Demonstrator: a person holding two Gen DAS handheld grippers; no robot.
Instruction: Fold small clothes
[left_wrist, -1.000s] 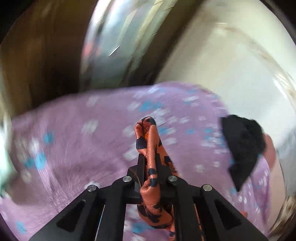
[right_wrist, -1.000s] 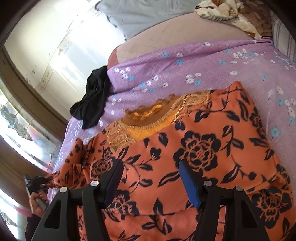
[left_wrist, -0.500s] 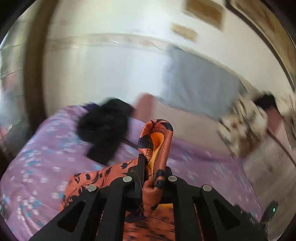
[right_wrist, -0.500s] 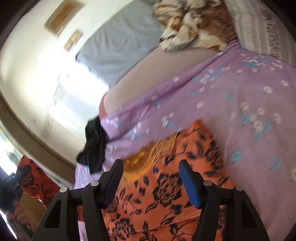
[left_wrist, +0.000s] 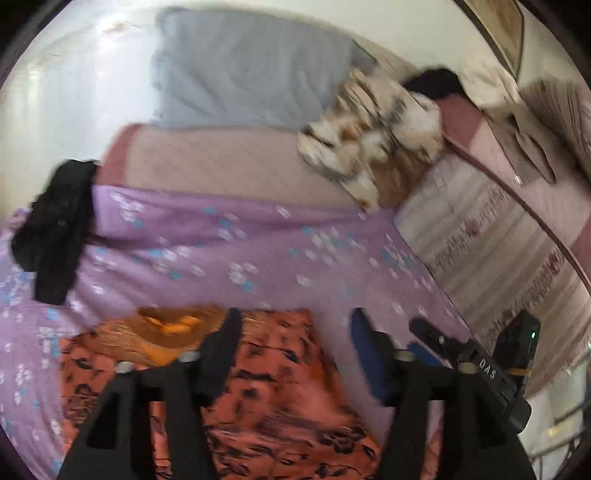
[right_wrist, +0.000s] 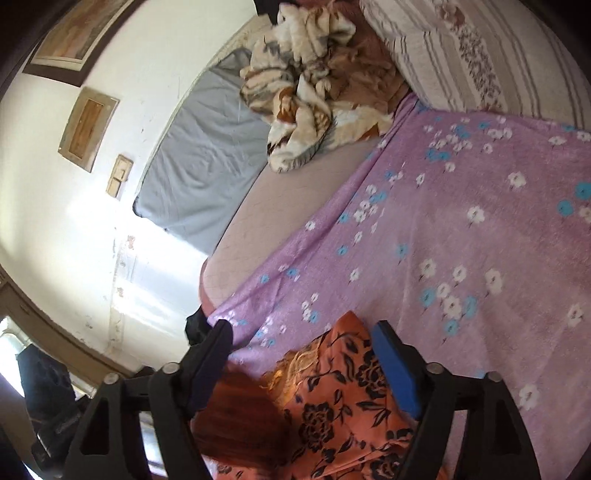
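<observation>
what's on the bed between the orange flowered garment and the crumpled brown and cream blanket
Only bare purple floral sheet, then plain mattress, lies between the orange garment and the blanket. The right wrist view shows it best.

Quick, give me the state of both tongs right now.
Left tongs: just opened, empty, orange floral garment lying below.
Right tongs: just opened wider, holding nothing.

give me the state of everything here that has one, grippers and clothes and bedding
left gripper: open, jaws just opened, nothing pinched
right gripper: open, jaws just widened, nothing pinched
orange floral garment: lying on the purple sheet, released, partly folded over
black garment: crumpled at the sheet's far edge, not folded
purple floral sheet: spread over the bed
patterned blanket: bunched in a heap
grey pillow: propped against the wall
</observation>
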